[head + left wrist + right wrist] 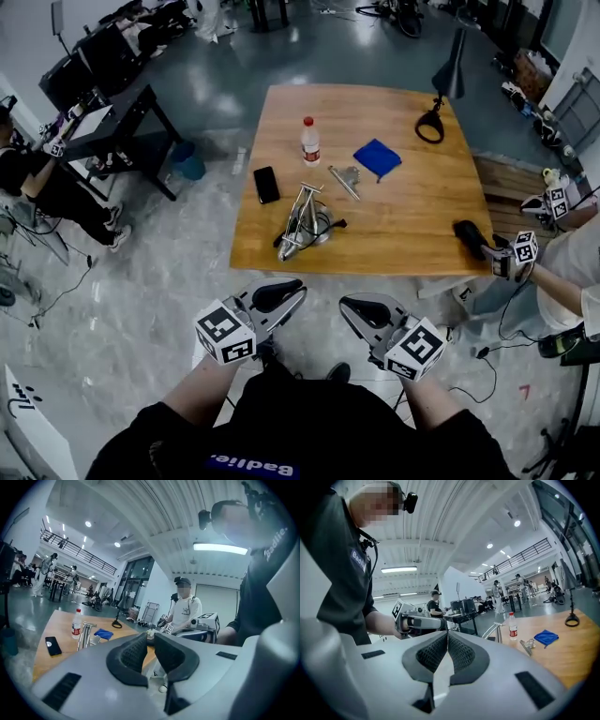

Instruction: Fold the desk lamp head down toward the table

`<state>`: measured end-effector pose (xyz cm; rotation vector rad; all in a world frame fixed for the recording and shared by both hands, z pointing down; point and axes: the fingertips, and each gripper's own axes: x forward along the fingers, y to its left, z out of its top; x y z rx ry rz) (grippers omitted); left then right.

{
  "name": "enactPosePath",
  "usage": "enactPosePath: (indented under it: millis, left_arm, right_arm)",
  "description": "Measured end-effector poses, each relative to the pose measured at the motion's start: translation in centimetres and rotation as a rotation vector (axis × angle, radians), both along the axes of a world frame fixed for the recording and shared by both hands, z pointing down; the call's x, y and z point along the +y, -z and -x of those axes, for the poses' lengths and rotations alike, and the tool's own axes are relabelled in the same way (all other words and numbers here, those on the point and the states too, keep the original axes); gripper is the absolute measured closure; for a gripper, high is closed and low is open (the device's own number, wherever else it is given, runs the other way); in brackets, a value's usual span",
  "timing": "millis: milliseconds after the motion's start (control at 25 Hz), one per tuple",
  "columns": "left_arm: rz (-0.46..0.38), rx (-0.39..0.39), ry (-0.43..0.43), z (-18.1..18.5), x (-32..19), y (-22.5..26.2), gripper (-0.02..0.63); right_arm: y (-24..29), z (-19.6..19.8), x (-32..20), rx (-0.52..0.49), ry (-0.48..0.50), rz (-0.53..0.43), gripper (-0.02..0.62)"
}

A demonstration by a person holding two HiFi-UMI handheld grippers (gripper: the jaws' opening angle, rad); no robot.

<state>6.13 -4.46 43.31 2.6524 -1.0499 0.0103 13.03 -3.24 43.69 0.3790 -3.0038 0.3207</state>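
The square wooden table (403, 225) fills the middle of the head view, well ahead of both your grippers. The silver metal desk lamp with thin parallel arm rods (302, 225) sits just below the table's centre, between its near edge and the middle, and by the look of it it is already lying low. I judge it light, stiff and smooth. The rods may slip between the pads and the base may skid, so pin the base with one gripper and take the head, or the rod just behind it, with the other. Ease the hinge rather than forcing it. Your left gripper (281, 295), at lower centre, stands partly open with a narrow gap and nothing in it. Your right gripper (361, 309) has its pads pressed together, also empty.
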Motion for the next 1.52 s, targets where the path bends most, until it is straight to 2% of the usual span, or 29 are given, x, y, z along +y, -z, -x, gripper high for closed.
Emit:
enactPosePath:
  millis: [200,600,920,1520]
  left_arm:
    - [-0.036,0.024,-0.013,-1.8,3.6,2.2,0.595]
    - [-0.070,0.036,-0.064,-1.0,8.2,5.8,0.597]
    - [-0.079,0.040,-0.094,-0.8,9.7,5.2,0.597]
    - [-0.090,0.040,-0.082,-1.4,10.5,5.8,0.597]
  right_arm:
    - [2.0,0.1,2.8,-0.032,0.014,-0.018,0.589]
    - [5.3,2.6,7.0,-0.072,-0.028,-0.033,0.591]
    - [5.1,3.4,8.1,-0.063,-0.040,-0.039,0.591]
    - [5.8,2.9,8.7,-0.058,-0.043,-0.047,0.591]
